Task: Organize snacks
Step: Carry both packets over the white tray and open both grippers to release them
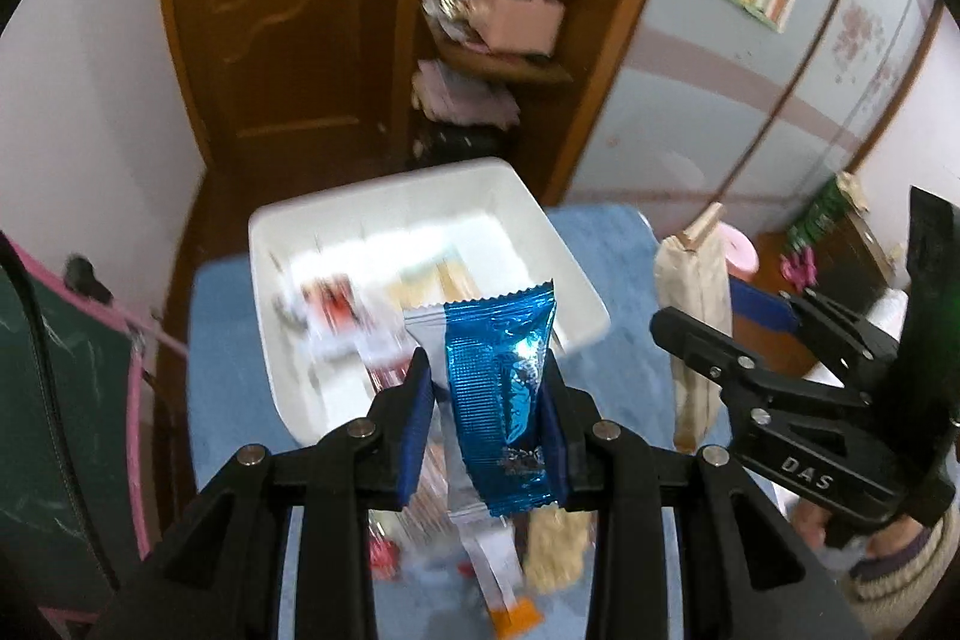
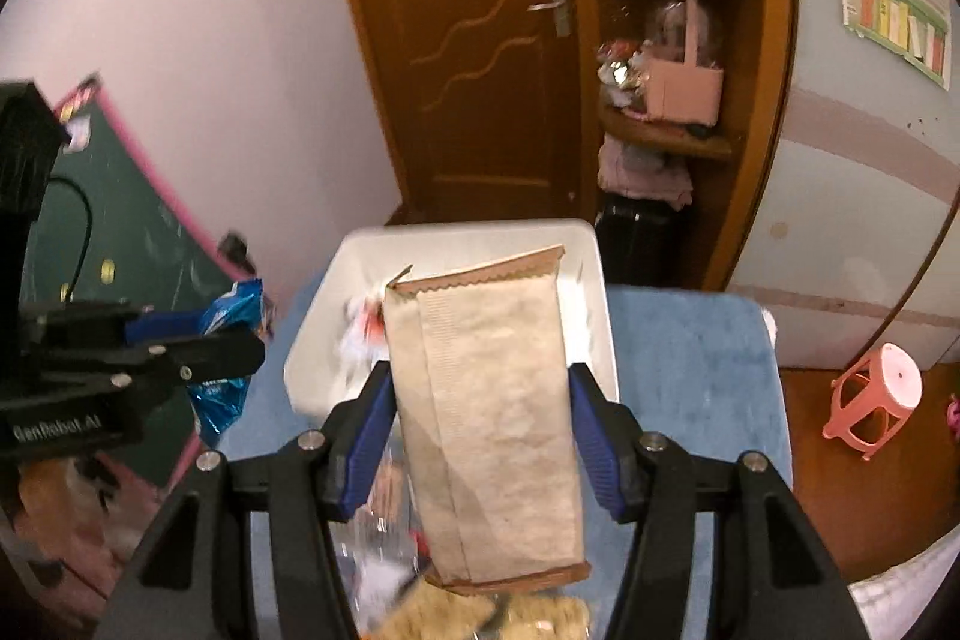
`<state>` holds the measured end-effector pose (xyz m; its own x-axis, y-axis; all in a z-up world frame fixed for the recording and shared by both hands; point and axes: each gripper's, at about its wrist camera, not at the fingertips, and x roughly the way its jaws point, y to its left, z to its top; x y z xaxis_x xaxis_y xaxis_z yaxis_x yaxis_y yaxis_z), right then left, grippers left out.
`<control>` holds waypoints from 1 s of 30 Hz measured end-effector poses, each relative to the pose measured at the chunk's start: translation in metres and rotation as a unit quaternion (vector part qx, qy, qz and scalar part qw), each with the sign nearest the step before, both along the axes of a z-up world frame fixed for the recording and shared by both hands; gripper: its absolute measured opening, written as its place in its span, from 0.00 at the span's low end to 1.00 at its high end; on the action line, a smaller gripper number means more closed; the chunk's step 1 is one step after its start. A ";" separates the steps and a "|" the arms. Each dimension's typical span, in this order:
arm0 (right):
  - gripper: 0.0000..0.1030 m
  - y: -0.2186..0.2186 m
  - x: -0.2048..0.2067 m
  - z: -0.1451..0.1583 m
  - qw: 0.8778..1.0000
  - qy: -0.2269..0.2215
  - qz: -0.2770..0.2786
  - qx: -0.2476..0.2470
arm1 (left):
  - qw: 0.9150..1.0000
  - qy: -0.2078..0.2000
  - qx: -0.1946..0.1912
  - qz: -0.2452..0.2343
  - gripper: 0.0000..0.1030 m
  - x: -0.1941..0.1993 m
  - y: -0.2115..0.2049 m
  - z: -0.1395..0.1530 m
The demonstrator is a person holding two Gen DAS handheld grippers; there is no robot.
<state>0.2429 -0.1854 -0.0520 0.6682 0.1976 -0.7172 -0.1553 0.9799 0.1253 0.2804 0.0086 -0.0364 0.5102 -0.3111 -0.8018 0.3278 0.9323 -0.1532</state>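
- Left hand-held gripper [image 1: 487, 403]: pads clamped on blue foil snack packet [image 1: 501, 400], held above the blue surface [image 1: 231, 340].
- Right hand-held gripper [image 2: 480, 427]: pads gripping tan snack packet [image 2: 492, 424] by its sides, near the white bin [image 2: 462, 235].
- Bin holds blurred snacks.

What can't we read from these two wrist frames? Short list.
- White bin contents: motion-blurred in the left wrist view; in the right wrist view the tan packet covers most of it.
- Loose snacks on the blue cloth: hidden behind both grippers' fingers and the blue foil packet, cut off by the bottom edge.
- Print on either packet: too blurred.
- Shelf items: too small.
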 end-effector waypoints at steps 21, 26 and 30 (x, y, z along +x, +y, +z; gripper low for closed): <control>0.62 0.025 0.082 -0.013 0.999 0.014 -0.004 -0.036 | 0.993 0.009 0.069 0.090 0.73 0.087 0.010 -0.031; 0.68 0.025 0.076 -0.010 0.999 0.015 -0.010 -0.029 | 0.994 0.023 0.040 0.095 0.77 0.078 0.026 -0.032; 0.68 0.032 0.062 -0.008 0.999 0.014 -0.011 -0.035 | 0.995 0.011 0.041 0.093 0.77 0.061 0.031 -0.026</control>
<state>0.3053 -0.1539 -0.0599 0.6513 0.1318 -0.7473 -0.1304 0.9896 0.0609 0.3417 0.0394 -0.0621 0.5346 -0.1465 -0.8323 0.1457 0.9861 -0.0800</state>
